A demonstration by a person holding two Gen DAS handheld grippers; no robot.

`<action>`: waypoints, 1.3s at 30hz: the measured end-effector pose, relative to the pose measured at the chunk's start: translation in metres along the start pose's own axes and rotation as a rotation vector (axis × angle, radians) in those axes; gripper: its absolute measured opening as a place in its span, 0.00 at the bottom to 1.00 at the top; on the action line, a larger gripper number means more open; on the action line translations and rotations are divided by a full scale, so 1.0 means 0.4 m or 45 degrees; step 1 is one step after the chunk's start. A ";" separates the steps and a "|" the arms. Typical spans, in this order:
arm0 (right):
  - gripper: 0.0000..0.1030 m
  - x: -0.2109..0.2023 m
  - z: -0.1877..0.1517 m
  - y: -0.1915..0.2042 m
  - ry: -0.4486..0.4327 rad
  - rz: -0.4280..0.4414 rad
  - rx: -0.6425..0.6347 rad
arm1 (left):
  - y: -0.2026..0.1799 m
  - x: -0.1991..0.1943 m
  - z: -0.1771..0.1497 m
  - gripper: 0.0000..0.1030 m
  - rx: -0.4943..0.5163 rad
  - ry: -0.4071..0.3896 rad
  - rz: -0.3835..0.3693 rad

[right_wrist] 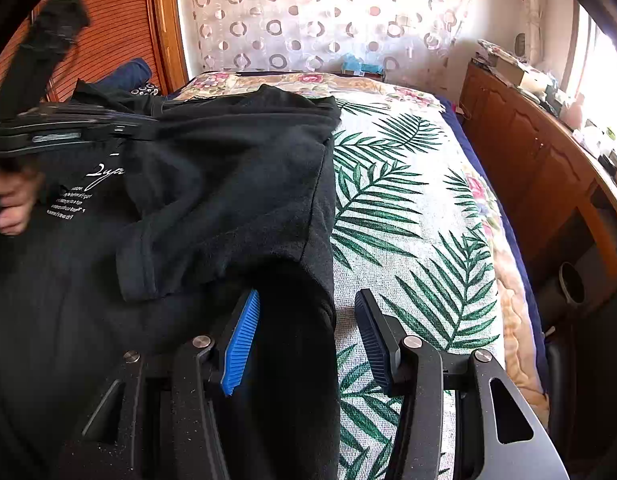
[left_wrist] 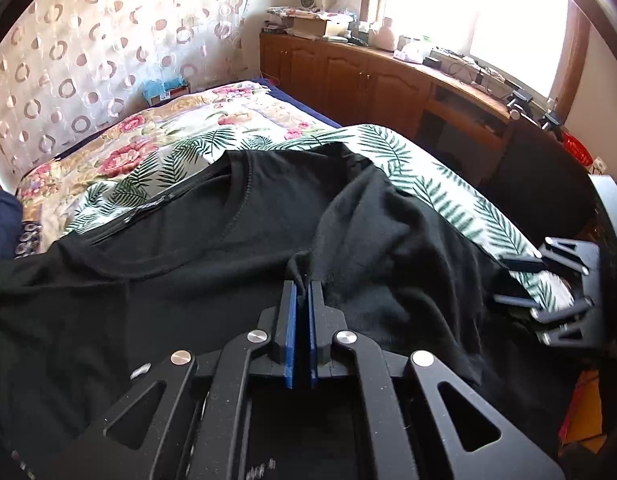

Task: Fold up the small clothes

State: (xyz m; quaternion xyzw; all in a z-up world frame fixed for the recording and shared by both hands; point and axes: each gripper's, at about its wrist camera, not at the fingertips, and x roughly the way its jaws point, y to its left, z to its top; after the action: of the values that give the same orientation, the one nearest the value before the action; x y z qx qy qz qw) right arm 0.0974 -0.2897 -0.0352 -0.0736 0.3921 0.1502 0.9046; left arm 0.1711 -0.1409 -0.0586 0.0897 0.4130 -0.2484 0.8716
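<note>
One black T-shirt (left_wrist: 236, 256) on bedspread (right_wrist: 408, 208).

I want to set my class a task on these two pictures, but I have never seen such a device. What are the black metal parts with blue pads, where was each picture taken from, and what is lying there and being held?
They are two hand-held grippers, each a pair of fingers with blue pads, worked by a person; no robot arm is involved. Each carries a wide-angle camera looking along its fingers, which is why the room bends. One picture comes from the left gripper, the other from the right gripper.

A black T-shirt lies on a leaf-print cloth over a bed. The left gripper is shut, pinching a fold of the shirt. The right gripper is open at the shirt's edge, holding nothing. In the right view, the person's hand shows at the left edge.
</note>
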 end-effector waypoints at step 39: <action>0.51 0.275 0.357 -0.055 0.046 0.139 -0.114 | 0.448 -0.172 -0.095 0.84 -0.310 -0.160 0.401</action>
State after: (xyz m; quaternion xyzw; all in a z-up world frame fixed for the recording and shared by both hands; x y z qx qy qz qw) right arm 0.2742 -0.2510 -0.0180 -0.0952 0.4046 0.2154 0.8837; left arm 0.1995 0.0519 -0.0391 0.0314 0.3658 -0.0626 0.9281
